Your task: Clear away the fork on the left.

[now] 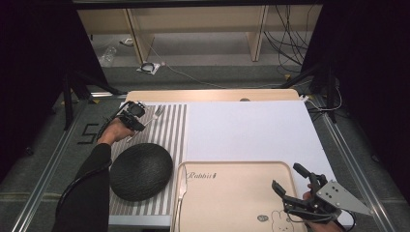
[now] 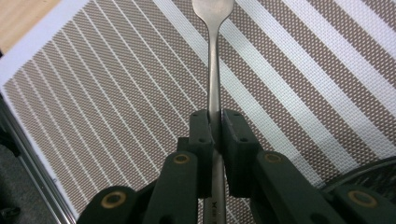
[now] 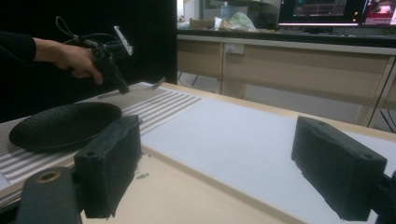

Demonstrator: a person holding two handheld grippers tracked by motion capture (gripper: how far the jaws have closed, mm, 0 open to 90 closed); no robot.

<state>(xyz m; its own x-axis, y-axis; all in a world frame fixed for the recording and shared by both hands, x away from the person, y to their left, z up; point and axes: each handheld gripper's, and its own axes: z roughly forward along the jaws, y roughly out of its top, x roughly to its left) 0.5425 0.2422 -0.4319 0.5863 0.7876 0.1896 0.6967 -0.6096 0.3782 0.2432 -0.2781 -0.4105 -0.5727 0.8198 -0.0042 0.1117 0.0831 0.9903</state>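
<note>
Tray [image 1: 237, 193]: the word "Rabbit" in script near its upper left corner, followed by a small dark mark too small to make out; a line drawing of a rabbit near its lower right corner, with a small round emblem just left of it, unreadable. Floor left of the table: a dark angular marking [image 1: 87, 134] shaped like the numeral "5" or the letter "S"; which of the two cannot be told. Fork [image 2: 214, 70]: stamped characters on the handle just below the clamped jaws in the left gripper view, cut off at the frame edge and not legible. Monitors [image 3: 322, 9] in the background of the right gripper view: coloured screen content, too blurred to read.
</note>
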